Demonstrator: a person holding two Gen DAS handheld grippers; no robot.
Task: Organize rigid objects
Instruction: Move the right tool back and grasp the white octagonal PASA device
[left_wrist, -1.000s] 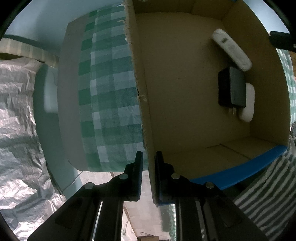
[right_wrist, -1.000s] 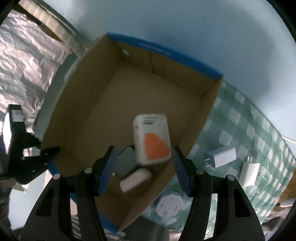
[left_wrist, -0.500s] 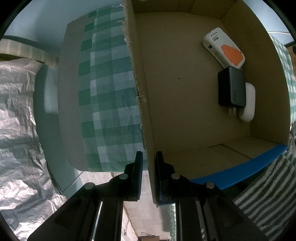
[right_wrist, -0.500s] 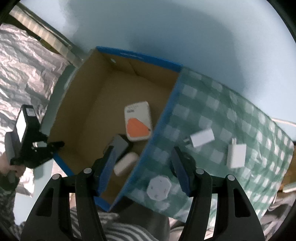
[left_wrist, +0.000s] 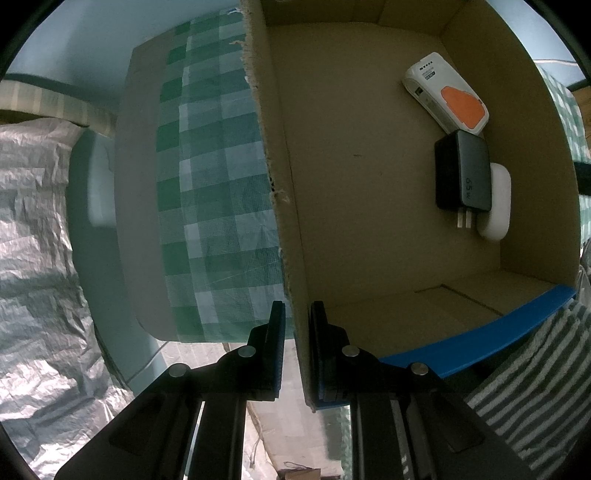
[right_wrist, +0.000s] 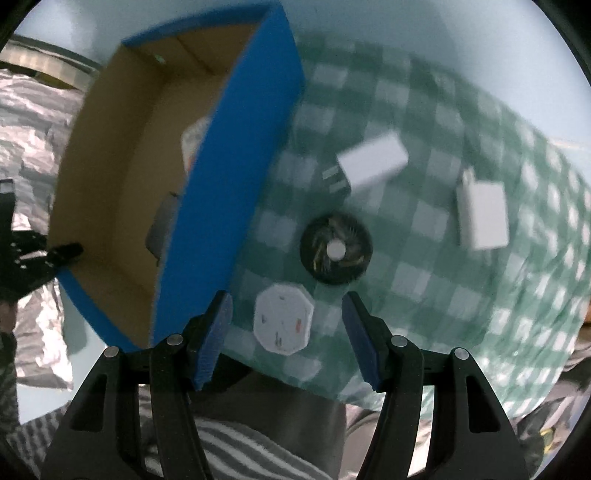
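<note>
My left gripper (left_wrist: 297, 347) is shut on the near wall of the cardboard box (left_wrist: 280, 206), blue outside (right_wrist: 229, 177). Inside lie a white device with an orange patch (left_wrist: 447, 98), a black charger (left_wrist: 463, 171) and a white oval item (left_wrist: 496, 201). My right gripper (right_wrist: 286, 332) is open and empty over the green checked cloth (right_wrist: 424, 266), just above a white octagonal plug (right_wrist: 283, 319). Beyond it lie a black round part (right_wrist: 335, 249) and two white chargers (right_wrist: 373, 160) (right_wrist: 482, 216).
The cloth (left_wrist: 207, 184) covers a round table edge. Crinkled silver sheeting (left_wrist: 37, 258) lies at the left. A striped sleeve (left_wrist: 535, 373) shows at the lower right of the left wrist view. The left gripper shows in the right wrist view (right_wrist: 26, 254).
My right gripper let the white and orange device drop into the box, then swung right, out of the box, over the cloth. The left gripper has kept its hold.
</note>
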